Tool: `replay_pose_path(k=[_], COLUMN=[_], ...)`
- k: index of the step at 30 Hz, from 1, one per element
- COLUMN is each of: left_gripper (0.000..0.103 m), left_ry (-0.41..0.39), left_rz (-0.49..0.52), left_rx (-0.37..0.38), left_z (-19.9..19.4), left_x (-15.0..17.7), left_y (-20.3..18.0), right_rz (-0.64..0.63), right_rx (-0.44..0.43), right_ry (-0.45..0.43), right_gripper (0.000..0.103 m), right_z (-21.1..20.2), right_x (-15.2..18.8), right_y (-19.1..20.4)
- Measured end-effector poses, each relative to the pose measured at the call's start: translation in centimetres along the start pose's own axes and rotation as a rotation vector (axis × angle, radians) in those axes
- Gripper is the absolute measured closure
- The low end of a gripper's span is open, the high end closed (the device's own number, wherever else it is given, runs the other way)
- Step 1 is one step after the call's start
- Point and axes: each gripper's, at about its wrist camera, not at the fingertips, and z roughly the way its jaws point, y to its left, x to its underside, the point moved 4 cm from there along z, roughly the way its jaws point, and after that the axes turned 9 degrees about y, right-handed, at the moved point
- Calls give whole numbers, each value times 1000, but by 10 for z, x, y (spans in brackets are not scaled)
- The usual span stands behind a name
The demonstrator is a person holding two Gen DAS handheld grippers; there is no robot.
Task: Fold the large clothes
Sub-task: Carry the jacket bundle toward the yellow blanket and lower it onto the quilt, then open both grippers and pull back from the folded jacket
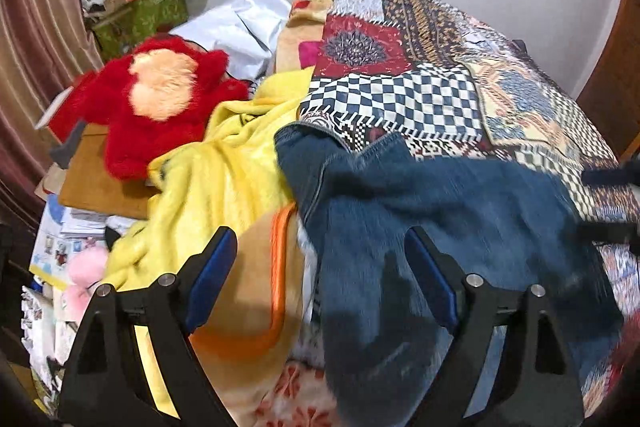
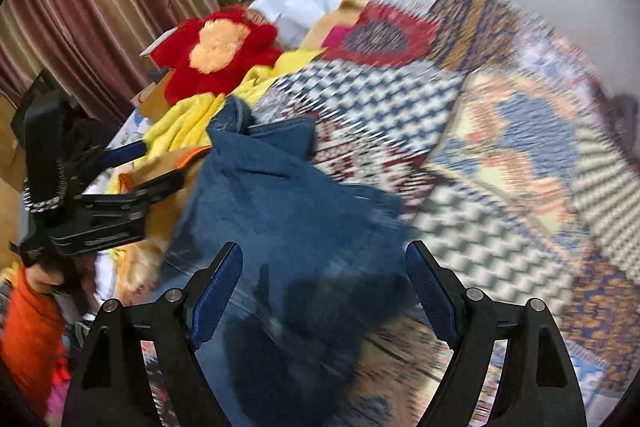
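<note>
Your left tongs [image 1: 320, 283] and right tongs [image 2: 324, 291] hover spread apart, empty, over crumpled blue denim jeans [image 1: 440, 227] on the patchwork-covered bed [image 1: 400, 67]. The fold looks barely begun; next, grip an edge.

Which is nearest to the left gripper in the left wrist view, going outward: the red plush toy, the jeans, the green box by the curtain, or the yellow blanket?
From the left gripper:
1. Jeans, right at the fingers, on the right.
2. Yellow blanket, just beyond, on the left.
3. Red plush toy, farther back on the left.
4. Green box, farthest, by the curtain.
</note>
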Motion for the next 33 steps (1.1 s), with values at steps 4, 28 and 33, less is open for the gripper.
replay_pose_path(k=[4,28,33], left_gripper=[17,12,12], left_ry=[22,-261,-430], left_rz=[-37,-57,-4], left_rx=[30,15,11], left_z=[28,-129,-220], left_x=[-21,-21,19], left_y=[4,-2,-28], right_rz=[3,101,44], right_rx=[-9,55,54], right_ry=[82,-277,-495], right_gripper=[21,21,21], right_z=[38,-113,-197], right_x=[-18,20,60], right_y=[5,-28,16])
